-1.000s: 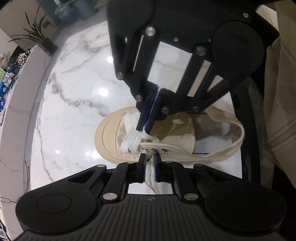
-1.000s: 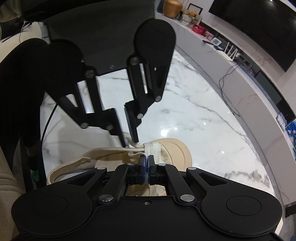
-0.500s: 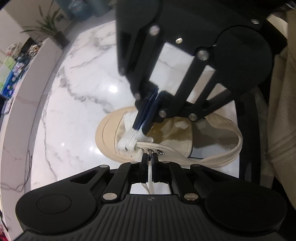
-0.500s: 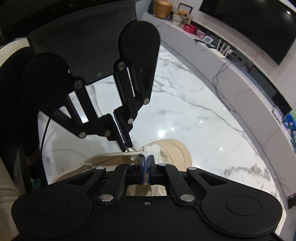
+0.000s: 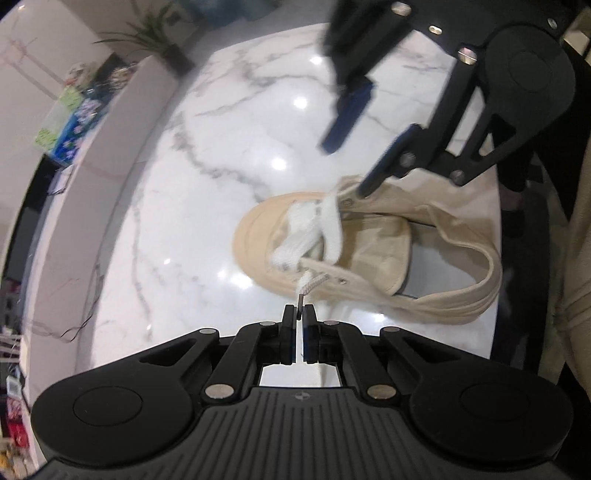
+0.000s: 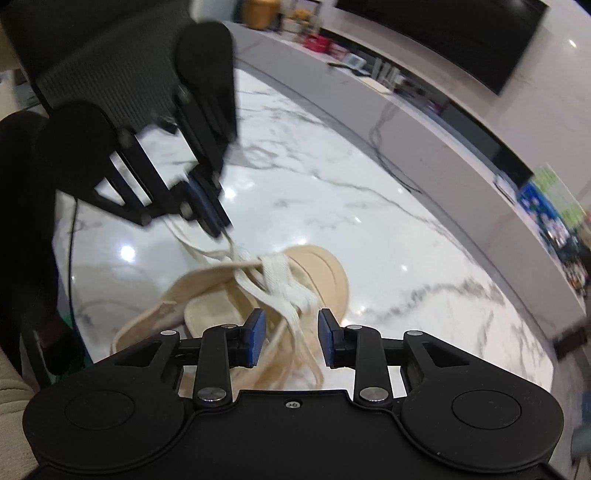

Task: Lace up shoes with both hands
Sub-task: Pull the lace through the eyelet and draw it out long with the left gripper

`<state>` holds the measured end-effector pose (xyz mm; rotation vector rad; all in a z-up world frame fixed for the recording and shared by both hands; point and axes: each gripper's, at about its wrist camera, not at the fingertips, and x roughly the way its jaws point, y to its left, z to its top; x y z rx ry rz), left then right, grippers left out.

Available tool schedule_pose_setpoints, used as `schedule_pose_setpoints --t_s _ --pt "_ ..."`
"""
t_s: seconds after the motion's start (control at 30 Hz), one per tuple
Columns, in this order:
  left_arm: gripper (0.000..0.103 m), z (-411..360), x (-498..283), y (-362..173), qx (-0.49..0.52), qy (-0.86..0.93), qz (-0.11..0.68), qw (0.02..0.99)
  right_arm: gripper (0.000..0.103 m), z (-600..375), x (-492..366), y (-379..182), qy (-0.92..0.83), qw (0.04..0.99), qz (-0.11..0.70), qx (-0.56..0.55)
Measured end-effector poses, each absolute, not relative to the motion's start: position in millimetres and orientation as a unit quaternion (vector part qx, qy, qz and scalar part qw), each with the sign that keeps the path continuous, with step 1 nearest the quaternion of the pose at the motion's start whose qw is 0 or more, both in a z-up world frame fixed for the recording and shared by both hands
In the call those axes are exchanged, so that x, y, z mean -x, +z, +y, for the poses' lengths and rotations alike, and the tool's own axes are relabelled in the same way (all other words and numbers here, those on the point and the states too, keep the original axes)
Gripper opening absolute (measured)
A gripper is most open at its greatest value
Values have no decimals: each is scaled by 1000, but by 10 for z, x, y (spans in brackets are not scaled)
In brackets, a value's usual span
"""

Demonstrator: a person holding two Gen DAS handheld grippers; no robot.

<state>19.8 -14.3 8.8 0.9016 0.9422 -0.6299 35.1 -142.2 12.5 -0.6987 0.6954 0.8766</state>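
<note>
On the marble table (image 5: 155, 206), the right gripper (image 6: 291, 338) is opening and lets go of the white lace (image 5: 328, 229) it pinched a second ago, while the left gripper (image 5: 300, 314), clamped on the lace tip (image 5: 300, 297), draws it out of the beige shoe (image 5: 369, 251); one more eyelet looks threaded.

A home living room: marble table (image 5: 207, 206), wall television (image 6: 461, 33), low media shelf (image 6: 424, 122), potted plant (image 5: 147, 33).
</note>
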Motion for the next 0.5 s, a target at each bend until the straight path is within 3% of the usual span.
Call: schedule_pose_setpoints --t_s 0.5 --pt "2 164 32 484 -410 -207 429 778 29 -1562 -204 71 388 795 343 316"
